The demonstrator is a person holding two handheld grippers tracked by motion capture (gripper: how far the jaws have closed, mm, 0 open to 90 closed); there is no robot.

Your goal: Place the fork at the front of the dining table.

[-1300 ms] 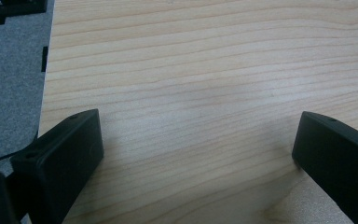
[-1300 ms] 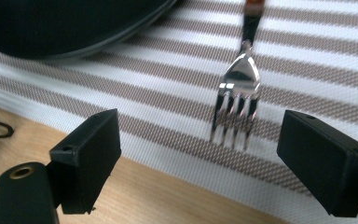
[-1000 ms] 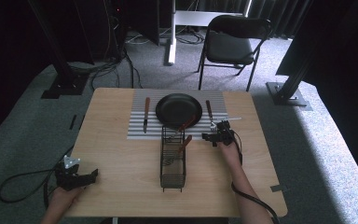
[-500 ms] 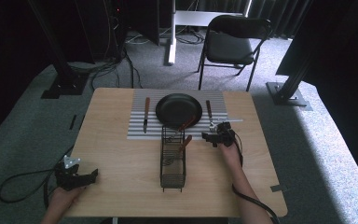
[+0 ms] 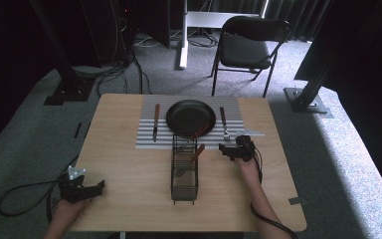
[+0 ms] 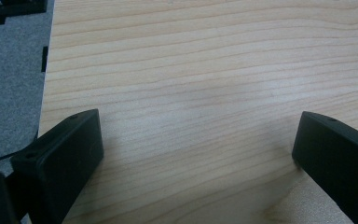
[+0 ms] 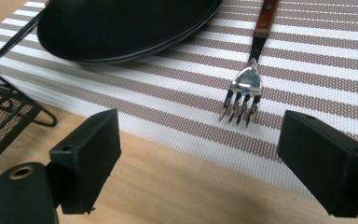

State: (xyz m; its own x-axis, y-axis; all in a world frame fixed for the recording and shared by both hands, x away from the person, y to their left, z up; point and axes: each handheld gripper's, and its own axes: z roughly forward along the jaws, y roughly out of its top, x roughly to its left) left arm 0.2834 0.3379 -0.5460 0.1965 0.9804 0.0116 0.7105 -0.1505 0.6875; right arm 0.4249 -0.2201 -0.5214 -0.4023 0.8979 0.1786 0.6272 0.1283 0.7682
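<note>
Fork [image 7: 245, 91]: light, stiff, likely slippery steel; lies right of the plate [image 7: 121, 28].
Hold: wooden handle.
Right hand-held gripper [image 7: 200, 163]: jaws apart, empty.

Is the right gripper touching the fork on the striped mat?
Apart. In the right gripper view, the fork lies on the mat beyond the right gripper, its open jaws short of the tines.

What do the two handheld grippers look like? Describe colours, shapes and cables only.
Both are black. The left gripper carries a pale grey three-cornered plate on top and trails a black cable that loops off the table edge. The right gripper has a similar pale plate and a black cable running back along the forearm. Each has two blocky, flat-faced black jaws. No sleeves are visible.
</note>
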